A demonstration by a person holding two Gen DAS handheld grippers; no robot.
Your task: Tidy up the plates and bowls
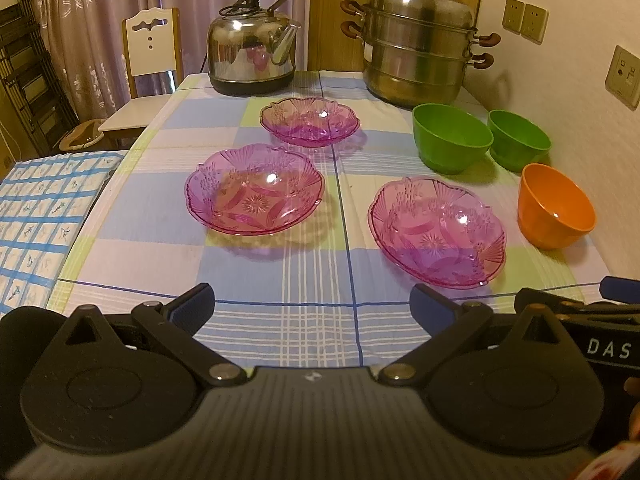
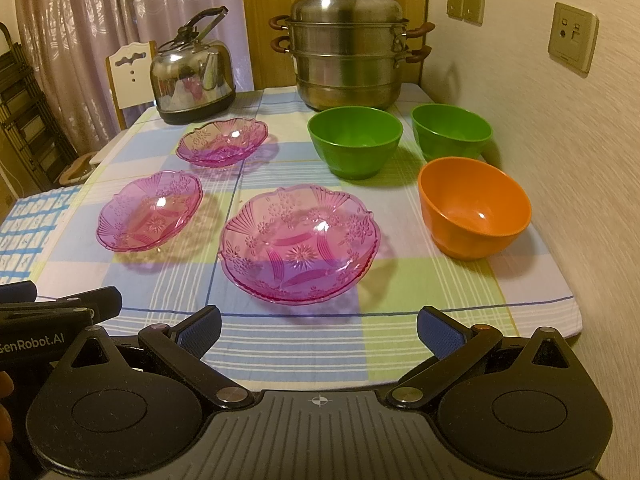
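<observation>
**A:** Where do the dishes sit?

**B:** All on the worktop [image 2: 400,320], which wears a checked cloth. Three pink glass plates lie apart from one another: the near plate [image 2: 300,244] in front of the right gripper, the middle plate [image 2: 150,212] to its left, and the far plate [image 2: 222,142] further back, close to the kettle [image 2: 192,80].

**A:** And the bowls?

**B:** Along the right side, near the wall. The orange bowl [image 2: 476,208] is nearest; behind it stands the small green bowl [image 2: 452,132], and left of that the large green bowl [image 2: 354,140]. All three stand upright and none touches another. A tall steamer pot [image 2: 348,52] stands at the far edge behind the green bowls.

**A:** What about the left gripper [image 1: 312,308]?

**B:** It hovers over the near edge of the worktop, jaws spread wide with nothing between them. From its camera the middle plate [image 1: 254,188] is ahead to the left, the near plate [image 1: 438,232] ahead to the right, and the far plate [image 1: 310,120] beyond both.

**A:** And the right gripper [image 2: 318,330]?

**B:** The same: jaws wide apart, holding nothing, short of the near plate and not touching it. The two grippers are side by side, each showing at the edge of the other's view.

**A:** Anything past the worktop?

**B:** A chair [image 1: 150,44] at the far left, in front of curtains.
</observation>
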